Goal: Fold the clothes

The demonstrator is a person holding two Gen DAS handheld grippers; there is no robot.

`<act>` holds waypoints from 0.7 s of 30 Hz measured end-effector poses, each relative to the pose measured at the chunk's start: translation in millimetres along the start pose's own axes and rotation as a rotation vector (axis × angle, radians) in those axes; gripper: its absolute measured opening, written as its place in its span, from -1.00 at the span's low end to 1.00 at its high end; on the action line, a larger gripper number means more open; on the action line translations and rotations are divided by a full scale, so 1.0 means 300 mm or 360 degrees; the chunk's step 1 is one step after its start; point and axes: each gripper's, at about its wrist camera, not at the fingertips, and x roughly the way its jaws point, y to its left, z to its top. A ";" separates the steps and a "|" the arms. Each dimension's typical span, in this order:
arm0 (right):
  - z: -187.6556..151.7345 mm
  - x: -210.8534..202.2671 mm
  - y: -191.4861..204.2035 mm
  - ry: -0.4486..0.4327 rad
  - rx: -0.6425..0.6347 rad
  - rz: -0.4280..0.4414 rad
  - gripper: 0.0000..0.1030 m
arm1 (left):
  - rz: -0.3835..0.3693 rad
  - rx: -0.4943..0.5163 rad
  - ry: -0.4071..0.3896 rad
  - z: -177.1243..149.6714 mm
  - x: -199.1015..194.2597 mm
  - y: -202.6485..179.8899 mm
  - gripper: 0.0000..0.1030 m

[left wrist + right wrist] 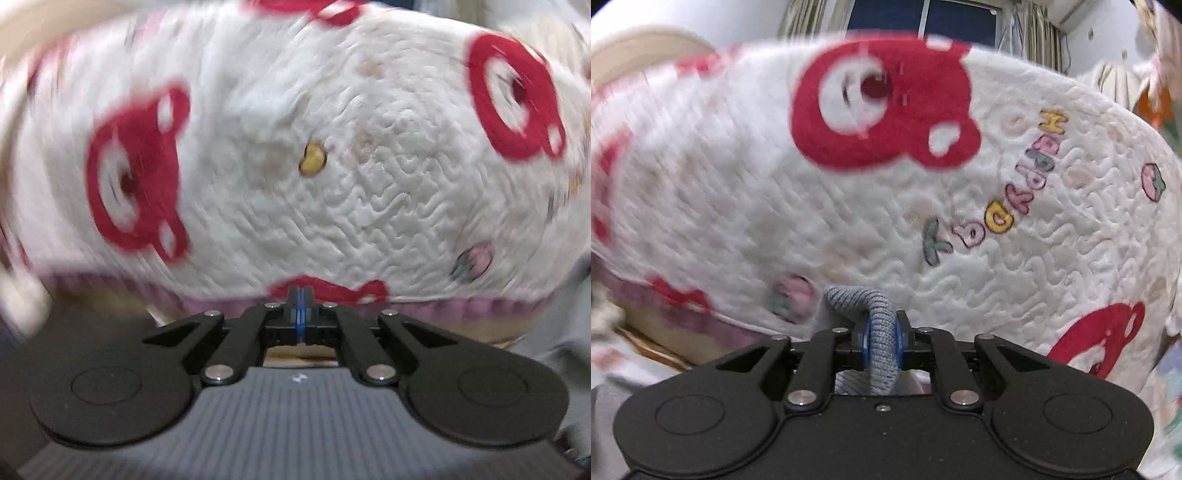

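Right gripper (882, 343): jaws clamped on a thick grey ribbed cuff (877, 332), the knit bulging up and over between the pads; this looks like an edge of the garment to fold. Left gripper (301, 317): jaws pressed together, blue pads touching; cannot tell whether any thin cloth is pinched between them. Judged step: lifting the garment to spread it before the first fold. To do it well, hold both grips firm, keep the hands level with each other and pull apart gently so the cloth hangs flat, not twisted. Just beyond both sets of jaws, a white quilted blanket (849, 206) with red bear prints fills the view and could snag. Far behind, curtains (1039, 40) and a dark window (923, 18).
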 end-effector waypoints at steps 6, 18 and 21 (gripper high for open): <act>-0.209 0.067 -0.034 0.0435 0.0544 -0.0006 -0.25 | -0.0132 -0.0097 0.0439 -0.338 0.098 -0.004 -0.45; -0.374 -0.437 0.159 0.0792 0.0497 0.1056 0.16 | -0.0680 -0.0380 0.0891 -0.690 -0.100 -0.074 -0.10; -0.345 -0.489 0.223 0.0824 0.0309 0.1141 0.18 | -0.0753 -0.0369 0.0902 -0.699 -0.138 -0.105 0.06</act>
